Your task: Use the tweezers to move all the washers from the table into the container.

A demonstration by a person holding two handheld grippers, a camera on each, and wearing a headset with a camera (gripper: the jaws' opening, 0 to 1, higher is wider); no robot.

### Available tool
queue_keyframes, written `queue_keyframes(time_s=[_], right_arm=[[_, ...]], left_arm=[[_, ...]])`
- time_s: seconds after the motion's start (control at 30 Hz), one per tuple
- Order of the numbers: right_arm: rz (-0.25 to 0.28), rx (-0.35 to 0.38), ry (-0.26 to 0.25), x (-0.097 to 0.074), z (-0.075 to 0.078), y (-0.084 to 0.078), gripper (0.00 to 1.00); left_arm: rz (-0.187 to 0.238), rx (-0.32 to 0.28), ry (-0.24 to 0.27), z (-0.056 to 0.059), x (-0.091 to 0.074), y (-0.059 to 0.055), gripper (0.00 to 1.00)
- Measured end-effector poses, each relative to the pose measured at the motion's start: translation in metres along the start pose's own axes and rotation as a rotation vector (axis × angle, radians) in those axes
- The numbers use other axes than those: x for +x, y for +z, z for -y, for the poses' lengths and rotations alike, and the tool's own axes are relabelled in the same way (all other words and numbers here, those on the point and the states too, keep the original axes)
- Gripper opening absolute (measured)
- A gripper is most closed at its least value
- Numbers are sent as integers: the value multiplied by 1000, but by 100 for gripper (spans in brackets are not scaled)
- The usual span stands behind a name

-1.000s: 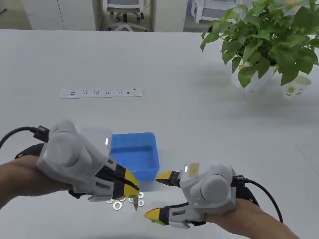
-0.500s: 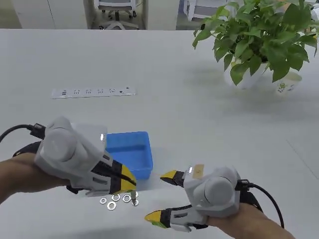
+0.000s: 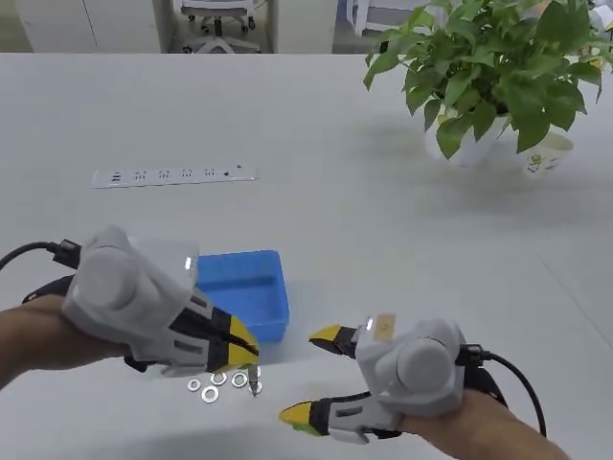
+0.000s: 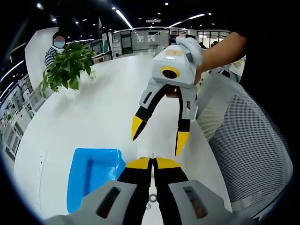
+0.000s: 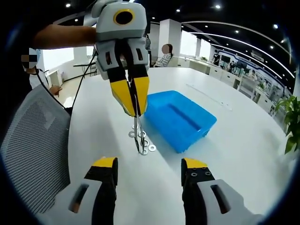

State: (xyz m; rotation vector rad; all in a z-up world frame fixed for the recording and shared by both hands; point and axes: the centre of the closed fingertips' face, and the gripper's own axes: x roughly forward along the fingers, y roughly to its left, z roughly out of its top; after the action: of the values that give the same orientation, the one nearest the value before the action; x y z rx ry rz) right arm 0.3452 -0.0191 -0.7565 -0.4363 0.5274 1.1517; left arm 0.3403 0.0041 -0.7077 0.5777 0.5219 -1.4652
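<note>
The left gripper [image 3: 246, 353] is clamping its jaws tight on the tweezers [image 3: 254, 380], which are pointing down at the table [image 3: 345, 220] close to its near edge. The tweezer tips are resting at the end of a small cluster of washers [image 3: 210, 394] that lies toward the right edge. In the right gripper view they are meeting the washer nearest that camera, but I cannot tell whether they are pinching it. The washers are lying flat and loose on the table, just on the near-edge side of the container [image 3: 251, 287], which is sitting a little farther in. In the head view the left gripper's body is covering the container's left wall.

The right gripper [image 3: 311, 376] is hovering released, jaws spread wide and gripping nothing. It is beside the washers on the right-edge side, with its jaws facing the tweezers.

A power strip [image 3: 174, 175] is lying farther back, well apart from the container. A plant [image 3: 488, 67] is standing near the far right corner with a cup [image 3: 548, 153] just beside it. A mesh chair [image 5: 28, 140] is sitting at the near edge.
</note>
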Motion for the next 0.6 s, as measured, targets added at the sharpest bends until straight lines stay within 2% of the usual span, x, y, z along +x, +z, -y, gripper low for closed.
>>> queue_keyframes(time_s=[0.4,0.6], right_arm=[[6,-7,-2,0,2,2,55],[10,-19,9,3,1,4,53]], left_arm=[[-19,60,-39,4,-3,-3,5],[-22,45,-42,2,-4,-3,5]])
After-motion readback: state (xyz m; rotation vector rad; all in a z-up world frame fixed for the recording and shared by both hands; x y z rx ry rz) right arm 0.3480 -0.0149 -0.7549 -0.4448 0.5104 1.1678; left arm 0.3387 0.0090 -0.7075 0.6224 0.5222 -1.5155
